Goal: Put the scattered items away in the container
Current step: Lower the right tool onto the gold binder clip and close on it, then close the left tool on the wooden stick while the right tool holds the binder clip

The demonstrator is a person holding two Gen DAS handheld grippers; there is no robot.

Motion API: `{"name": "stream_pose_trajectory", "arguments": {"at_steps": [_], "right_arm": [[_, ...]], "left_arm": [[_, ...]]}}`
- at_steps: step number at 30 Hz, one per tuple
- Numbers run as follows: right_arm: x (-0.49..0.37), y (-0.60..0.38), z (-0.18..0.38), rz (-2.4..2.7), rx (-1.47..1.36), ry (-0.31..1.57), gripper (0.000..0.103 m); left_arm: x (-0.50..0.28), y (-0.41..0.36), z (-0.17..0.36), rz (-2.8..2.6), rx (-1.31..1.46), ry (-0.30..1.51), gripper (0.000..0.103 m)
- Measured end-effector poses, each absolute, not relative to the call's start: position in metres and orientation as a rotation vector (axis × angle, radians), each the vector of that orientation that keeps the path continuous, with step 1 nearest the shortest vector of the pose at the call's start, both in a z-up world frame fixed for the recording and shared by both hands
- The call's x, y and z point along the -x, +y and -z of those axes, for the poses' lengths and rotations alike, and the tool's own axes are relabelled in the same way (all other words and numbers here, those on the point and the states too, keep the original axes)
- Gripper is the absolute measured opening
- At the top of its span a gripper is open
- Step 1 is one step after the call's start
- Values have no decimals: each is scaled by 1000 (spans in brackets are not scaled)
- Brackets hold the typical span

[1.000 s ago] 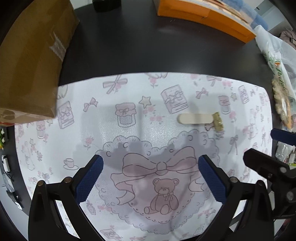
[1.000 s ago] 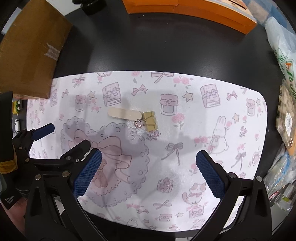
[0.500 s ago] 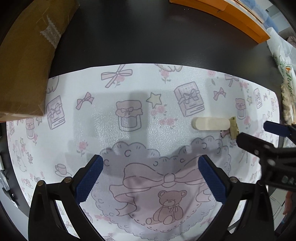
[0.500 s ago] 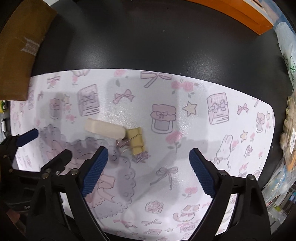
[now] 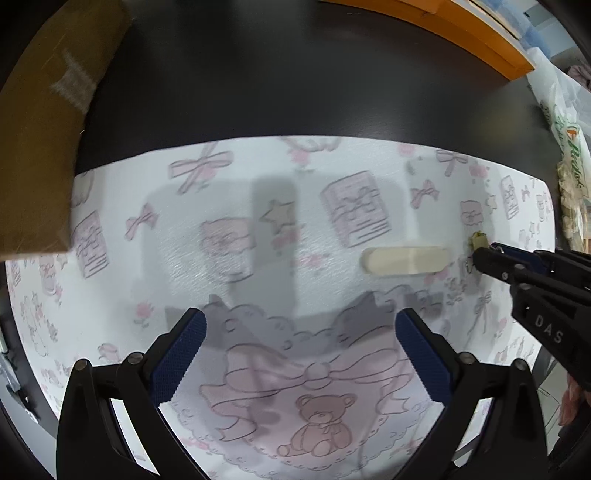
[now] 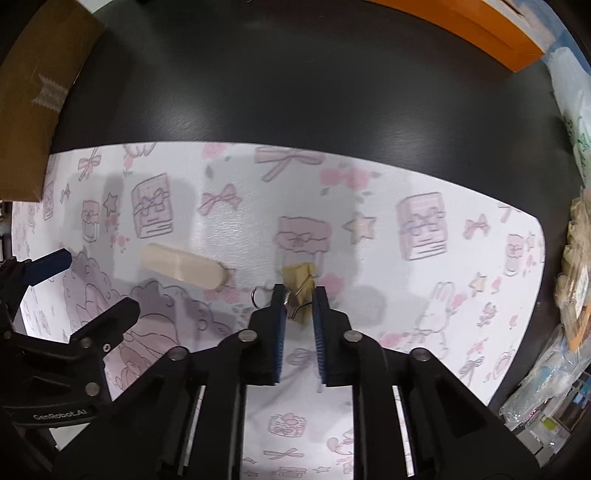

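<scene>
We log the right gripper (image 6: 299, 295) low over the patterned mat (image 6: 406, 280), jaws drawn in to a narrow gap w/ the gold binder clip (image 6: 300, 278) lying between the blue pads (image 6: 280, 314); the clip's wire handle sits against the left pad, but we cannot tell whether both pads are pressing on it or whether it has left the mat. In the left wrist view the same gripper comes in from 3 o'clock, its tip covering most of the clip (image 5: 477, 240), of which only a small gold corner shows. The left gripper (image 5: 301, 354) hangs over the mat w/ jaws spread wide and nothing between them, above the printed bear and bow. A cream oblong block (image 6: 183, 266) lies flat on the mat approx at 9 o'clock of the clip, near it but apart; in the left wrist view the block (image 5: 405, 260) is at 1 o'clock of the left gripper. The mat rests on a black table (image 6: 295, 92). A brown cardboard box (image 5: 40, 147) stands at 10 o'clock, its corner over the mat edge. An orange tray (image 6: 480, 26) sits at 1 o'clock on the far table edge; contents not readable. Plastic bags and packets (image 6: 565, 266) crowd the 3 o'clock side, off the mat
</scene>
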State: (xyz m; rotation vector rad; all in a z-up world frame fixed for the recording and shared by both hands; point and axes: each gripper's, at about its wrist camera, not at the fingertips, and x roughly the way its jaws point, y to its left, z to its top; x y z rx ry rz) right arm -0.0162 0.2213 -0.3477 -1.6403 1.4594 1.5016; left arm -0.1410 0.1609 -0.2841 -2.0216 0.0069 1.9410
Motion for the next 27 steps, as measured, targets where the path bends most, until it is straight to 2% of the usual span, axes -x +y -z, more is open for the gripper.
{"name": "stream_pose_trajectory", "arguments": {"at_steps": [10, 27], "right_arm": [[-14, 225, 351, -1450, 1590, 1517, 8], [-43, 247, 359, -1456, 1541, 1554, 7]], "left_arm": [[146, 208, 281, -1906, 1997, 16, 102], [139, 250, 294, -1978, 2046, 142, 101]]}}
